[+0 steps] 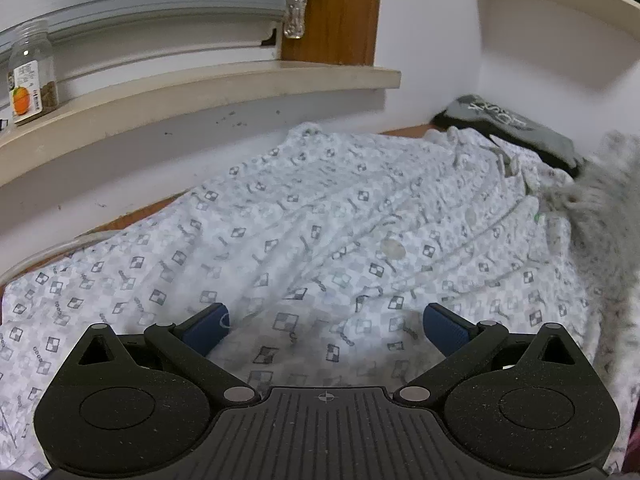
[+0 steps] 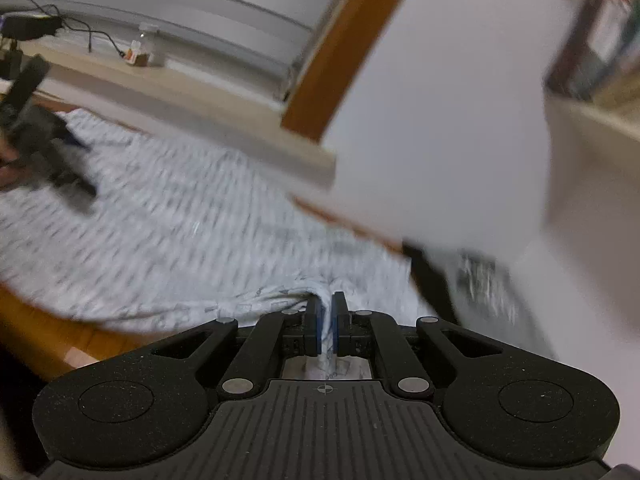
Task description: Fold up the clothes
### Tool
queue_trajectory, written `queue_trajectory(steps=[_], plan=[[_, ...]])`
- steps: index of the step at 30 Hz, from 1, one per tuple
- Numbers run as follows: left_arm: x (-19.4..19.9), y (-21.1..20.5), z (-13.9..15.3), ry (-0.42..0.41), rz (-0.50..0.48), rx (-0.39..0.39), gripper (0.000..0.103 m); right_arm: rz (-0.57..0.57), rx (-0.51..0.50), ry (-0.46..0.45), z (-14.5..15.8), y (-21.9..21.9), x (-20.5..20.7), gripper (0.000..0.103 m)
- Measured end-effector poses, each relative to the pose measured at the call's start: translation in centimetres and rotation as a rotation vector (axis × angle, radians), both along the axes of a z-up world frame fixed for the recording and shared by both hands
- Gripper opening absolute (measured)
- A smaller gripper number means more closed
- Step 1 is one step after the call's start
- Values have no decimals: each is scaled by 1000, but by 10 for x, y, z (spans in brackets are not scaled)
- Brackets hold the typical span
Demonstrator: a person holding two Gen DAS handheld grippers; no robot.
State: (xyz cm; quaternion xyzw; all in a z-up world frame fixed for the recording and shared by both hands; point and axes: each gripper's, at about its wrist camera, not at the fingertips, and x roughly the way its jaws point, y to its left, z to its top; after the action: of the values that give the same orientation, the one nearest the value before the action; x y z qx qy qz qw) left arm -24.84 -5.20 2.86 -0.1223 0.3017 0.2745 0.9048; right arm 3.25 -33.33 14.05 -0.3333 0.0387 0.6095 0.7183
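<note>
Motion blurs the right wrist view. The right hand-held gripper (image 2: 328,316) pinches the patterned shirt (image 2: 192,240); the left hand-held gripper (image 1: 326,322) stands wide open above it.

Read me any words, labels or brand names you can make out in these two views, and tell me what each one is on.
Jar label, on the window ledge: an orange picture shows, but the print is too small to read.
Dark gray cloth behind the patterned shirt: pale lettering, upside down and blurred, unreadable.
Shirt print: small word-like marks, illegible.
Right wrist view: motion-blurred, nothing readable.
</note>
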Motion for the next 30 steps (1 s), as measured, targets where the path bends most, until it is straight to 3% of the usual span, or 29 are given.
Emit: queue_trajectory(steps=[6, 8, 10, 12, 21, 23, 25, 27, 30], plan=[[-1, 2, 0, -6, 2, -10, 103, 41, -96, 76, -44, 76, 1, 11], [-1, 3, -1, -8, 3, -14, 103, 17, -114, 132, -61, 71, 10, 21], [-1, 3, -1, -5, 2, -12, 103, -14, -106, 184, -69, 55, 18, 42], [0, 2, -1, 1, 0, -8, 103, -41, -96, 223, -73, 34, 26, 51], [1, 1, -2, 10, -3, 1, 103, -136, -126, 353, -106, -31, 70, 57], [1, 1, -2, 10, -4, 0, 103, -142, -96, 435, -110, -39, 82, 53], [0, 1, -2, 7, -2, -2, 103, -114, -78, 475, -112, -45, 87, 22], [0, 1, -2, 6, -1, -2, 103, -126, -96, 433, -104, -52, 87, 8], [0, 1, -2, 6, -1, 0, 103, -156, -133, 351, -89, -64, 88, 7]])
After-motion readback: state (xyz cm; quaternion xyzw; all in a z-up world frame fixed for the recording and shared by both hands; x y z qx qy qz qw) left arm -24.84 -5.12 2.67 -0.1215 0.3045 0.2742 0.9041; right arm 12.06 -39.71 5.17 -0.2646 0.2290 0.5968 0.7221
